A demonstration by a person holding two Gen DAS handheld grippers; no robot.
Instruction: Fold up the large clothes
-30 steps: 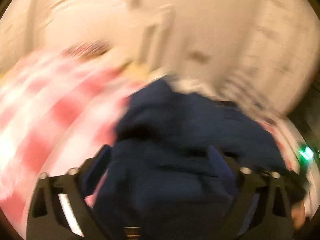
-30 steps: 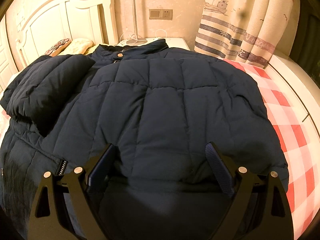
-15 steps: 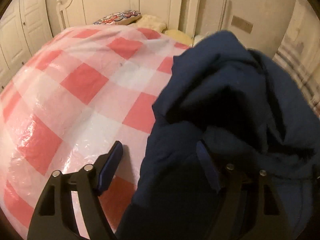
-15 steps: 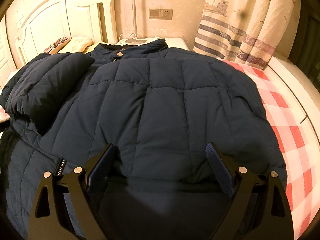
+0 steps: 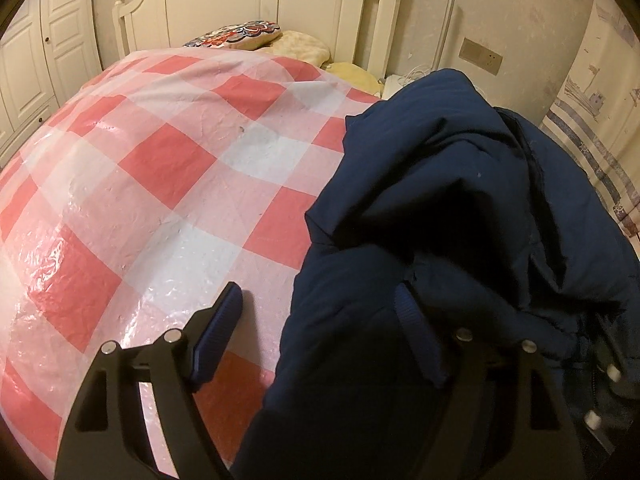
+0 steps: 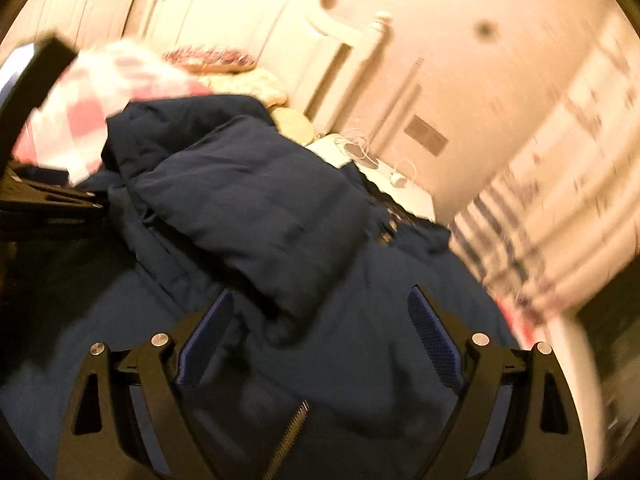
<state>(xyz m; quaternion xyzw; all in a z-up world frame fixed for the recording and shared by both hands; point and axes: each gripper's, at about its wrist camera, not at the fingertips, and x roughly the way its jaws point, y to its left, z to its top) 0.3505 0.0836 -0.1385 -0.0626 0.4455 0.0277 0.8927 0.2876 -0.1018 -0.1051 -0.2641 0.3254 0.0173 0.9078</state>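
Observation:
A dark navy padded jacket lies on a bed with a red-and-white checked cover. My left gripper straddles the jacket's left edge. Its left pad is over the cover and its right pad over the cloth. Its jaws are opening and neither pad presses. In the blurred right wrist view a sleeve lies folded across the jacket's body, and a zipper shows near the bottom. My right gripper hovers over the sleeve's cuff with its jaws wide and closing a little, gripping nothing.
A white headboard and pillows stand at the bed's far end. White wardrobe doors are at the left and a striped curtain at the right. A nightstand with cables sits beside the bed.
The left view went from blurred to steady and has held still for the last half second. The right gripper swung left and rolled, and now hangs over the folded sleeve.

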